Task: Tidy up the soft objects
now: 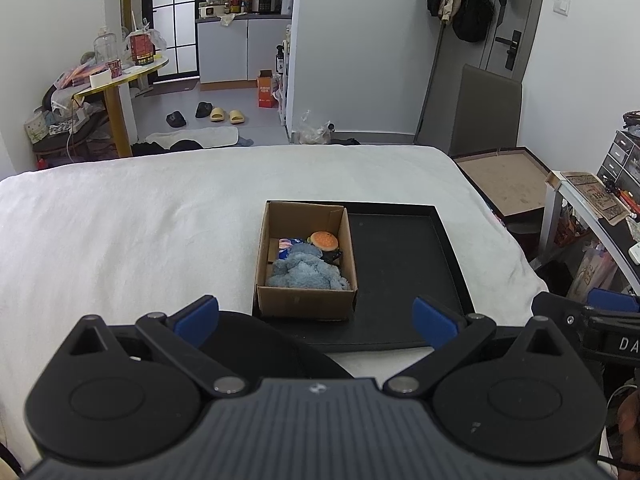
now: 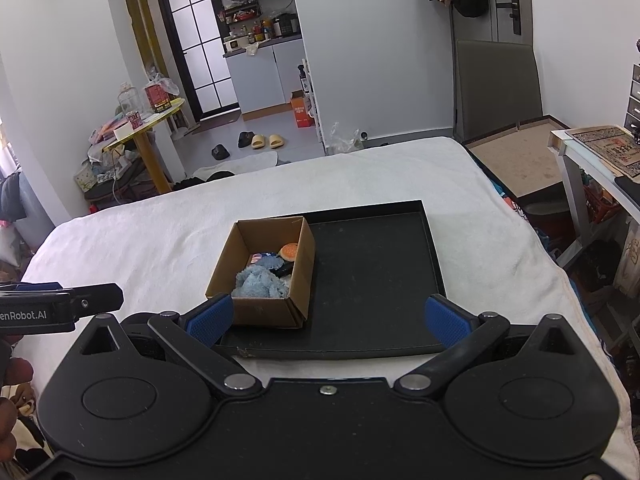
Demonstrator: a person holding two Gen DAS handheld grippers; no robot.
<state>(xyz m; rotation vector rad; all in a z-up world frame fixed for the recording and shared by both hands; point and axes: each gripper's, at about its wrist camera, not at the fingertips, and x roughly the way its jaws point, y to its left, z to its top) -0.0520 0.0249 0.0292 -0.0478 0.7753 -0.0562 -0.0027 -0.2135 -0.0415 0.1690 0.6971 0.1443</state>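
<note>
A brown cardboard box (image 1: 306,264) stands open in the left part of a shallow black tray (image 1: 400,272), its near wall close to the tray's front rim; the tray floor to the right of the box is bare. Inside the box, a fluffy light-blue cloth (image 1: 306,272) fills the near half. Behind the cloth, against the box's right wall, sits a small burger-shaped soft toy (image 1: 324,241), with a dark object just below it and a small item with a pink and blue print toward the box's left side; what that item is cannot be told. The tray lies on a bed covered with a white blanket (image 1: 140,220). Beyond the bed from the box are a grey floor with slippers (image 1: 226,114) and a pale mat, a round yellow table (image 1: 120,76) piled with clutter to the left, a kitchen counter behind a glazed door, and a grey door with clothes hanging on it to the right. The left gripper (image 1: 316,318) hovers over the tray's near edge, its blue pads spread wide and holding nothing, the box just ahead of and between them. The right gripper (image 2: 328,316) is likewise released and empty, the box just beyond its left pad and the tray's bare floor ahead.
</note>
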